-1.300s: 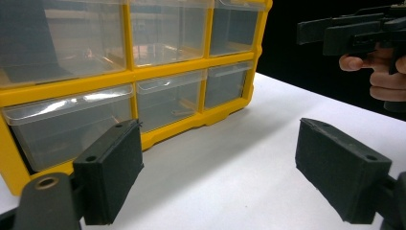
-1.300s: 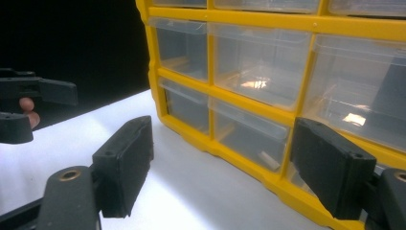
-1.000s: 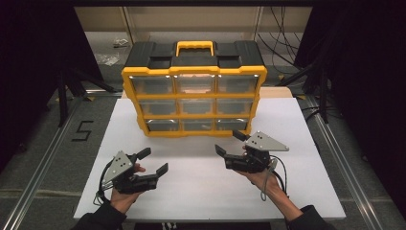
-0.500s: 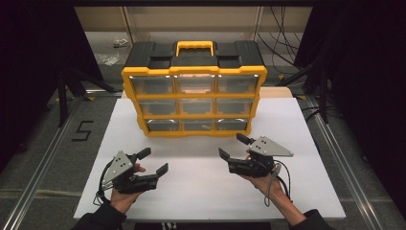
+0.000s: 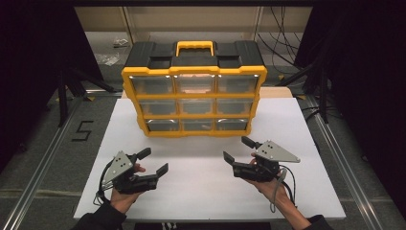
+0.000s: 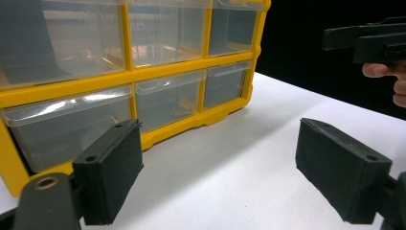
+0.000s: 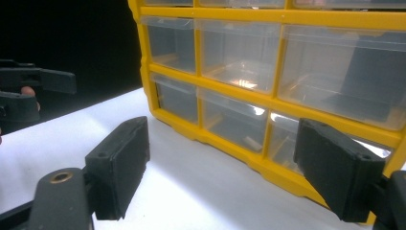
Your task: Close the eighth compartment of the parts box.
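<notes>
A yellow and black drawer organiser (image 5: 194, 91) with clear plastic drawers and a yellow handle stands at the back of the white table (image 5: 206, 191). All its drawers look closed (image 6: 158, 91) (image 7: 249, 72). My left gripper (image 5: 154, 161) hovers open over the front left of the table, nothing between its jaws (image 6: 220, 167). My right gripper (image 5: 238, 149) hovers open at the front right, also holding nothing (image 7: 220, 167). Both point toward the organiser, well short of it. A small object lies inside a bottom drawer (image 7: 250, 140).
The table's front half between the grippers is bare white surface. Dark stands and cables (image 5: 287, 43) sit on the floor behind and beside the table. A metal rail (image 5: 43, 167) runs along the floor on the left.
The right gripper has drifted slightly right and toward the front. The left gripper has stayed in place. Both remain open.
</notes>
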